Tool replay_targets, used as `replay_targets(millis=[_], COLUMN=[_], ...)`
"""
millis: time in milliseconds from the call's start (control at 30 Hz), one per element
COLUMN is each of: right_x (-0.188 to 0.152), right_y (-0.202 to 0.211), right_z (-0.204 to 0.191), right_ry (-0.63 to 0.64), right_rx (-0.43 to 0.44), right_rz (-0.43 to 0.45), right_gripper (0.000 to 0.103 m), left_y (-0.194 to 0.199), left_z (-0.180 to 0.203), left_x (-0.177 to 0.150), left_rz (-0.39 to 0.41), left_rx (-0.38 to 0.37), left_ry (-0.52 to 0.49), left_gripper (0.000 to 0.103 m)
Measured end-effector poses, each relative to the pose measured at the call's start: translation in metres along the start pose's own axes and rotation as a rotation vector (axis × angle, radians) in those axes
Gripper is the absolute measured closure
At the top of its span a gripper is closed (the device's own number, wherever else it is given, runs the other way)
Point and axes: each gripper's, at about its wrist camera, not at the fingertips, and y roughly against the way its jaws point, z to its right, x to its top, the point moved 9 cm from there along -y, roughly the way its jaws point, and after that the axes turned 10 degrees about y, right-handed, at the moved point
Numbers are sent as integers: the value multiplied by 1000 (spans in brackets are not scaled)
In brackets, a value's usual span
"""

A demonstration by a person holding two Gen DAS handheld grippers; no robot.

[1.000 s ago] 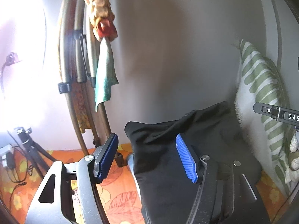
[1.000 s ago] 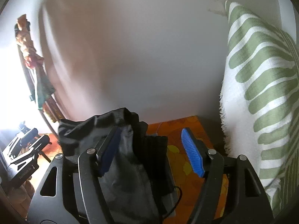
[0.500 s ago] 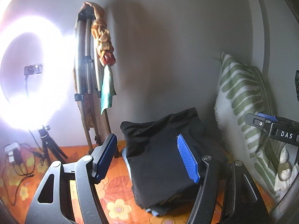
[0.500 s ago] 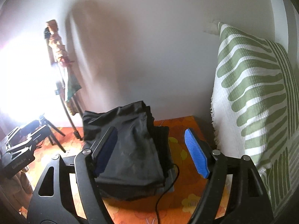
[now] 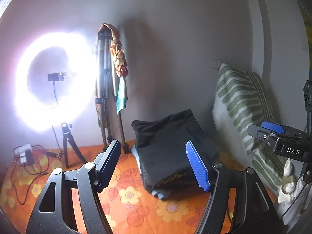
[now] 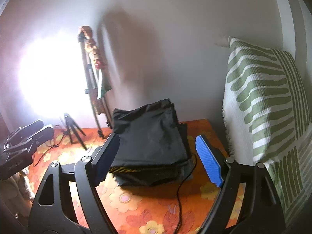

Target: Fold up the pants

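Observation:
The black pants (image 5: pixel 167 150) lie folded in a thick stack on the orange flowered bedspread (image 5: pixel 126 195), their far edge leaning on the wall. They also show in the right wrist view (image 6: pixel 150 142). My left gripper (image 5: pixel 154 165) is open and empty, a little in front of and left of the stack. My right gripper (image 6: pixel 158 159) is open and empty, just in front of the stack. The right gripper also shows at the right edge of the left wrist view (image 5: pixel 280 138).
A green-striped white pillow (image 6: pixel 263 107) leans at the right. A bright ring light (image 5: pixel 52 81) on a small tripod (image 5: pixel 67 144) and a folded tripod (image 5: pixel 106 97) with cloths stand against the wall at left. Chargers and cables (image 5: pixel 27 156) lie far left. A black cable (image 6: pixel 179 200) runs from the stack.
Both grippers have pulled back and away from the folded pants, which stay on the bed. More of the bedspread and the ring light has come into view.

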Motion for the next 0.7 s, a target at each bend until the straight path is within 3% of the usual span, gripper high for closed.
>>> replay_targets(millis=[100, 367, 500, 700], right_x=[-6, -30, -47, -71], right_y=[19, 54, 66, 73], right_z=[-13, -48, -66, -81], right_ry=[-6, 29, 43, 34], right_rx=[12, 18, 22, 21], right_rz=[22, 24, 26, 11], right_gripper=[14, 13, 4, 2], left_y=[19, 61, 73, 86], left_z=[1, -4, -10, -21], left_x=[-8, -37, -53, -77], left_rz=[2, 0, -19, -37], left_rx=[-6, -3, -10, -1], left_ry=[-11, -34, -7, 4], left_gripper=[34, 33, 28, 28])
